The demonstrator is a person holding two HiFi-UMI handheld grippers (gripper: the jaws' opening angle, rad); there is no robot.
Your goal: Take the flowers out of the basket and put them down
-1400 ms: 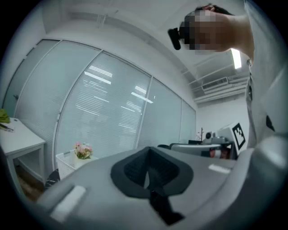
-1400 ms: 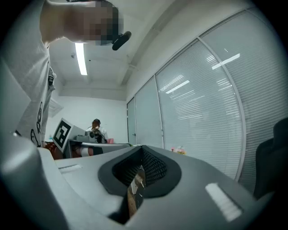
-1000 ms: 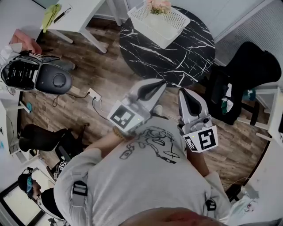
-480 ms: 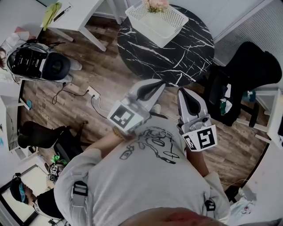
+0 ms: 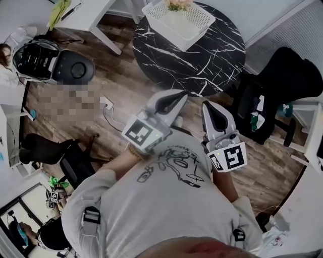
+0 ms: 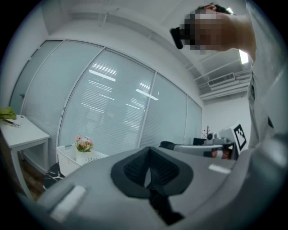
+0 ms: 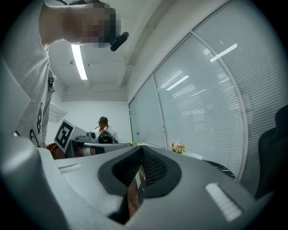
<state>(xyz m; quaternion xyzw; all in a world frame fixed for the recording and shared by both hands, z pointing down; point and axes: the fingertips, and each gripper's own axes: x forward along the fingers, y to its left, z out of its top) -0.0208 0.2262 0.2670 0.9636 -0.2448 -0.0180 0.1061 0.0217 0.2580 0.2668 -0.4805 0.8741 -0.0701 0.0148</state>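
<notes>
Pink flowers [image 5: 180, 4], seemingly potted, sit in the white basket [image 5: 202, 22] on the black marble table [image 5: 217, 60], so nothing is done yet; we hold our left gripper [image 5: 180, 97] and right gripper [image 5: 207, 107] closed, empty, well apart from it.

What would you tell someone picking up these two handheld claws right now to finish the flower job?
Left gripper: shut, empty, held in front of the body.
Right gripper: shut, empty, beside it.
Flowers: in the white basket on the round black marble table, ahead and apart from both grippers.
Done: nothing yet.
Left: step closer, open a gripper, lift the flowers out, set them down.
</notes>
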